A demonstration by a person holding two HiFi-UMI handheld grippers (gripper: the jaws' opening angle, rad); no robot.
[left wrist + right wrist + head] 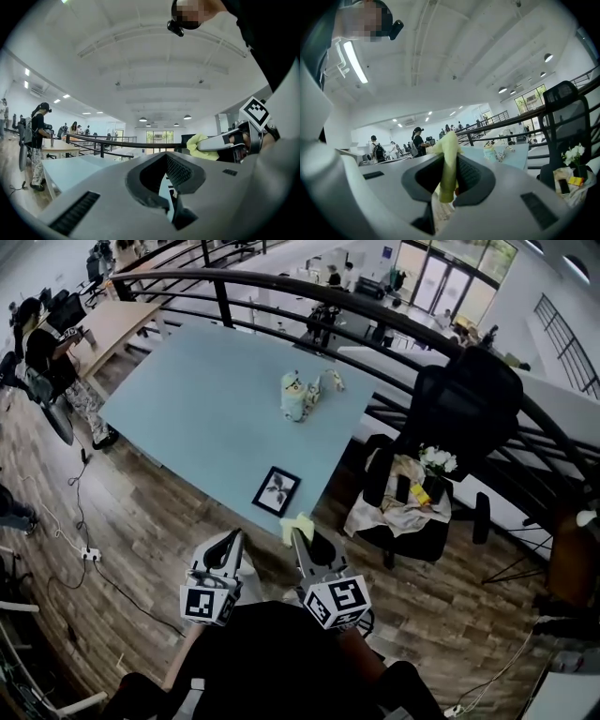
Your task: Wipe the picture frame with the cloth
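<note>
Pale blue bench [187,409] fills the middle of the head view. Black chair [464,404] stands off its right side. Picture frame [277,490], black border with a leaf print, lies flat close to the bench's near edge. Right tongs [302,540] are at that edge, pinching a yellow-green cloth [297,525]. The cloth is near the frame's near right corner, not touching. Left tongs [232,540] are beside the right ones, short of the bench and apart from the frame. Their tips are pressed together, with nothing between.
</note>
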